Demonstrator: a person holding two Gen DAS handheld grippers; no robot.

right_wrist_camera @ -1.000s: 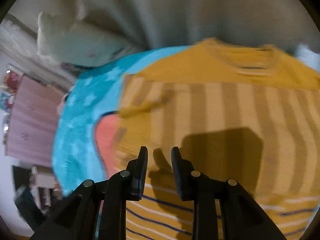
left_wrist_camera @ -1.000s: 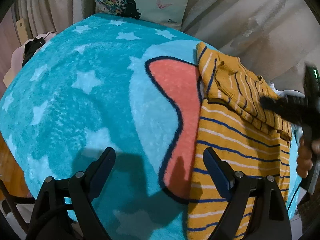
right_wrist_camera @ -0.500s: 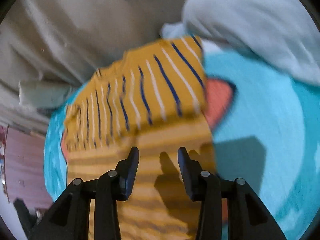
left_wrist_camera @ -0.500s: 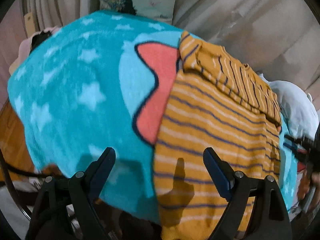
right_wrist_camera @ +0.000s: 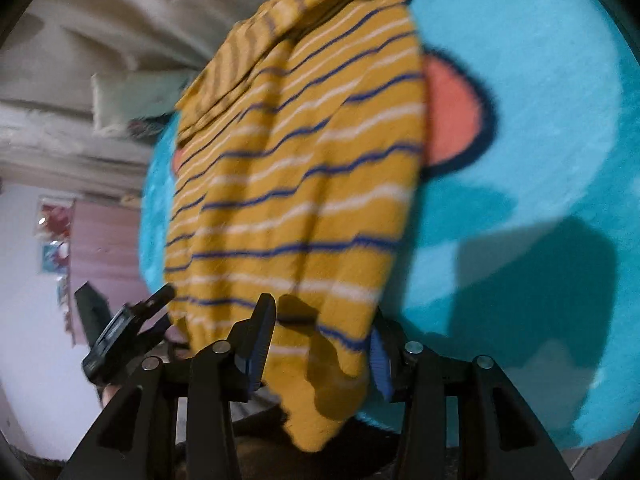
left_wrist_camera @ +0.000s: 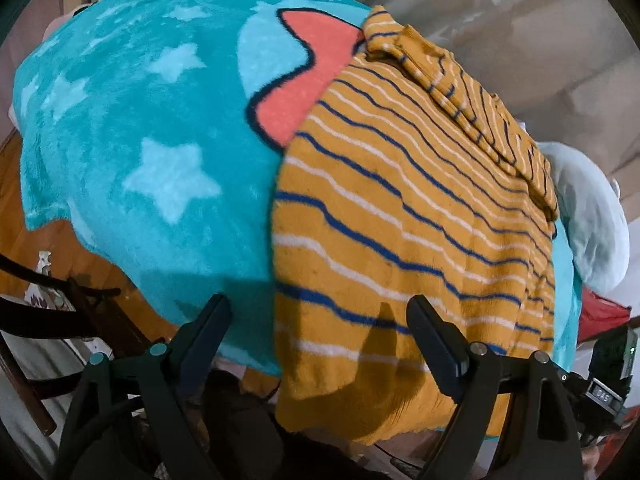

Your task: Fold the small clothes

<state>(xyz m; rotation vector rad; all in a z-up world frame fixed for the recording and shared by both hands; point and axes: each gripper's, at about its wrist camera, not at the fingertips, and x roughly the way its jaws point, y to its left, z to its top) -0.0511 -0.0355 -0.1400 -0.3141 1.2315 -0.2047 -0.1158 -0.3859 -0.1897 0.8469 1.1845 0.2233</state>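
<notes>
Left gripper [left_wrist_camera: 318,334]: its jaws are wide apart and hold nothing. They hang over the near edge of the shirt, one finger over the blanket and one over the shirt.
Right gripper [right_wrist_camera: 320,344]: its jaws are apart, with the shirt's bottom corner hanging between them. The picture is blurry, so whether the pads [right_wrist_camera: 256,340] touch the cloth cannot be told.
Shirt [left_wrist_camera: 400,208]: yellow with blue and white stripes. It lies flat on the blanket, with a folded part along its far edge. Its near edge hangs over the side of the blanket.
Blanket [left_wrist_camera: 160,120]: blue and fuzzy, with pale stars and a pink shape with a dark line around it.
Only the left view shows: the wood floor [left_wrist_camera: 52,252], dark chair legs [left_wrist_camera: 48,316], a white pillow [left_wrist_camera: 592,216] at the right, something red [left_wrist_camera: 600,316] under it, and the other gripper's body at the bottom right with a small green light.
Only the right view shows: a pink cabinet [right_wrist_camera: 104,244], a white wall with pictures [right_wrist_camera: 52,220], and the other gripper at the left, held by a hand that is mostly hidden.
Hard to see: the right view is smeared, so the stripes look soft. The pictures on the wall are too blurry to make out.
Writing: small letters on the other gripper in the left view, too tiny to read.
</notes>
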